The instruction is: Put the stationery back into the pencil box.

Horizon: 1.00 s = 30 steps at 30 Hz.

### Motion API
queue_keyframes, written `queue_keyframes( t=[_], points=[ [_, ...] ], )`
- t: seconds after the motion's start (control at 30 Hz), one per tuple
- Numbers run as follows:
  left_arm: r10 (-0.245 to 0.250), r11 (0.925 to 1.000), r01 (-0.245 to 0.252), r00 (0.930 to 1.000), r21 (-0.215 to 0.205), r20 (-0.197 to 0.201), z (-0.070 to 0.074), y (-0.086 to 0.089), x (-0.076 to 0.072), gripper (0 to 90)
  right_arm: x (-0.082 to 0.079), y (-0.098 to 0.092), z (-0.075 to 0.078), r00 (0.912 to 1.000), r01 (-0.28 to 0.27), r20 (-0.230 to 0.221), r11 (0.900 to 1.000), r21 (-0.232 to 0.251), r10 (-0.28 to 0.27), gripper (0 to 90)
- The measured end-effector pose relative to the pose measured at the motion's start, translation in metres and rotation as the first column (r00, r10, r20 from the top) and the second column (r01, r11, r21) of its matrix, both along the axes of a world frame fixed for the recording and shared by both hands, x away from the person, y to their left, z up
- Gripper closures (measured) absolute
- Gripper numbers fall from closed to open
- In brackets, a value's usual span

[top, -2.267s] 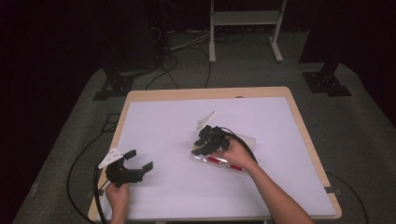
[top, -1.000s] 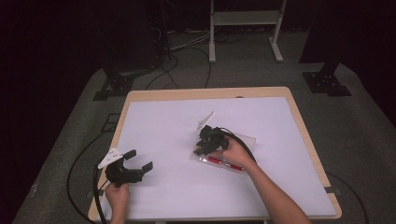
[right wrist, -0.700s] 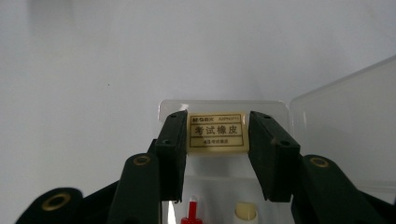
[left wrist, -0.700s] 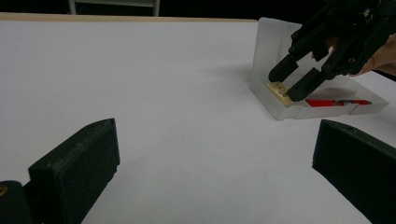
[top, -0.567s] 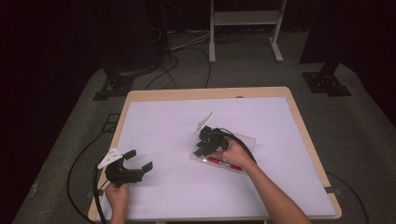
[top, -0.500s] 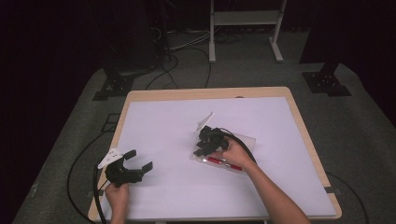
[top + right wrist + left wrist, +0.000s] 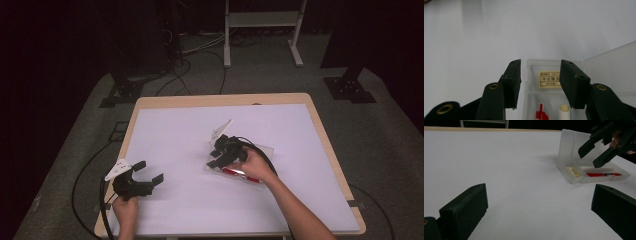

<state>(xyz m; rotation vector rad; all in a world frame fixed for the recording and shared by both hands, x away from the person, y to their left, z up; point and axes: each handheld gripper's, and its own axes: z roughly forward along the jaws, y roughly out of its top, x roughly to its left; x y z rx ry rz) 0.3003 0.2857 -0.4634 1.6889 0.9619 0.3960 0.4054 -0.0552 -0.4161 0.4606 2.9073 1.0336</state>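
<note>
A clear plastic case (image 7: 250,176) lies open on the white table (image 7: 175,130), its lid (image 7: 571,145) standing upright. Inside lie an eraser with a yellow label (image 7: 549,79), a red pen (image 7: 541,114) and a white tube (image 7: 564,110). My right gripper (image 7: 216,156) hangs just over the case, jaws apart astride the eraser compartment. They have just been opening, with nothing pressed between the pads. The right gripper view shows this gripper (image 7: 540,82) above the label. My left gripper (image 7: 147,172) rests near the table's front left, wide open and holding nothing.
Cables trail from both grippers off the table's front. A wooden rim (image 7: 225,100) borders the white top. Dark stands and a white frame (image 7: 260,20) occupy the floor beyond the far edge.
The right gripper has shifted very slightly over the case since the earliest frame. The left gripper and the case have kept still.
</note>
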Motion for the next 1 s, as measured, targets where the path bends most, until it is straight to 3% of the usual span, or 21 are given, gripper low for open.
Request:
queue_keyframes(
  t=[0.27, 0.6, 1.0],
  points=[
    [-0.001, 1.0000, 0.001, 1.0000, 0.003, -0.001, 0.000, 0.000, 0.000, 0.0, -0.010, -0.008, 0.014, 1.0000, 0.000, -0.006, 1.000, 0.029, 0.000, 47.1],
    [-0.003, 1.0000, 0.003, 1.0000, 0.008, 0.002, 0.000, -0.001, 0.000, 0.0, -0.023, -0.021, 0.014, 0.9999, 0.000, -0.016, 0.999, 0.043, 0.000, 45.3],
    [-0.002, 0.9999, 0.002, 1.0000, 0.014, 0.002, 0.000, -0.001, 0.000, 0.0, -0.032, -0.037, 0.020, 1.0000, 0.001, 0.004, 0.998, 0.068, -0.001, 44.9]
  ],
)
